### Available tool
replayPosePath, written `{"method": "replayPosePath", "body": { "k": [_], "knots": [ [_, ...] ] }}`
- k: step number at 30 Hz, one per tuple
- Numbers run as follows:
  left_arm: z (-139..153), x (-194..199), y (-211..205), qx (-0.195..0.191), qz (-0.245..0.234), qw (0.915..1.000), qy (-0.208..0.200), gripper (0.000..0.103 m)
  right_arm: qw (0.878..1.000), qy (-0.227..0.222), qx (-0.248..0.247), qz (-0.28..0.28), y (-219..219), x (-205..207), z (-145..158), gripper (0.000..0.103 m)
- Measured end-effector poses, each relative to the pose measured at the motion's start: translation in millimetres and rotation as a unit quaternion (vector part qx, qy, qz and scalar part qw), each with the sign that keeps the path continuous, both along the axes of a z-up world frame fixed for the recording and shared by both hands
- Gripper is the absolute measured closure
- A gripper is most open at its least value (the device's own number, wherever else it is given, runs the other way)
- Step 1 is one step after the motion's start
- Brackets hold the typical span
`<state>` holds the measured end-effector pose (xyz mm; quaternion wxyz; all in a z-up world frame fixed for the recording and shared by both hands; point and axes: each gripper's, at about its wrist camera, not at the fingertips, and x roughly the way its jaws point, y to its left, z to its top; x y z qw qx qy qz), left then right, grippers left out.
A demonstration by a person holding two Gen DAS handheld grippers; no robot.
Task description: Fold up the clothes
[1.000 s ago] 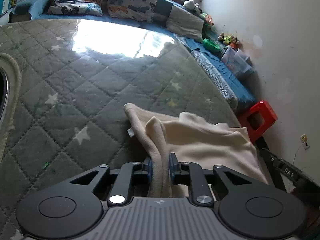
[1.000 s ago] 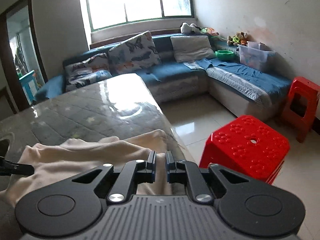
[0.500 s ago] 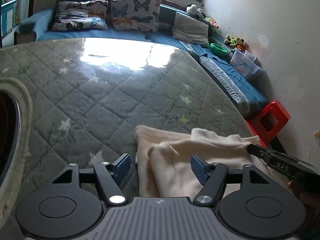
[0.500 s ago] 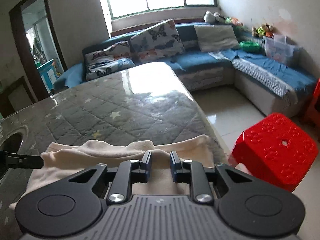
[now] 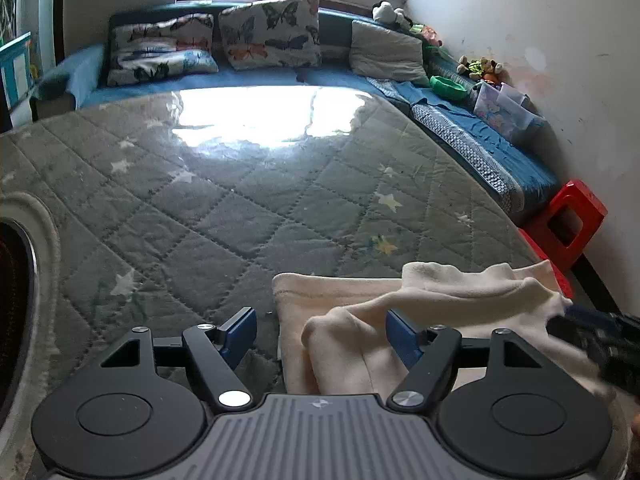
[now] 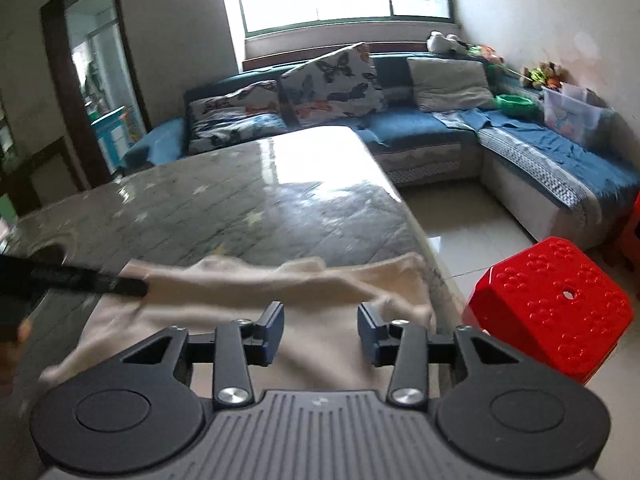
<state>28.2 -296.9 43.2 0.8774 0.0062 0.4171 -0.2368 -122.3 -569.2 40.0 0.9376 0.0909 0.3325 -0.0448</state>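
Grey quilted table cover (image 5: 248, 200) with star pattern fills most of both views. Blue corner sofa (image 6: 460, 136) behind, butterfly cushions on it. Red stool (image 6: 548, 304) on floor beside table, right side. Cream garment (image 5: 400, 312) lies rumpled at near right corner of table. Left gripper (image 5: 322, 332) jaws wide apart, just been opening; cloth fold between them, pads not pressing. Right gripper (image 6: 320, 330) about half open, also just opening; cloth below, nothing gripped.
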Motion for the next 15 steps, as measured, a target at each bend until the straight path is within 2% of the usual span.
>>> {"method": "replayPosePath", "body": {
  "k": [2,8,11,15],
  "knots": [
    [4.4,-9.5,2.3,0.0,-0.004,0.9999,-0.013,0.021,1.0,0.003,-0.009,0.011,8.5,-13.7,0.7,0.059],
    [11.5,-46.9,9.4,0.013,-0.028,0.9979,-0.057,0.015,0.999,0.013,-0.038,0.017,29.8,-53.4,-7.2,0.053],
    [11.4,-65.0,12.4,0.022,-0.039,0.9964,-0.073,0.012,0.998,0.007,-0.065,0.018,38.8,-63.0,-4.9,0.053],
    [6.6,-83.0,14.5,0.031,-0.045,0.9948,-0.086,0.011,0.997,-0.007,-0.068,0.023,45.7,-64.2,3.7,0.053]
  ]
}}
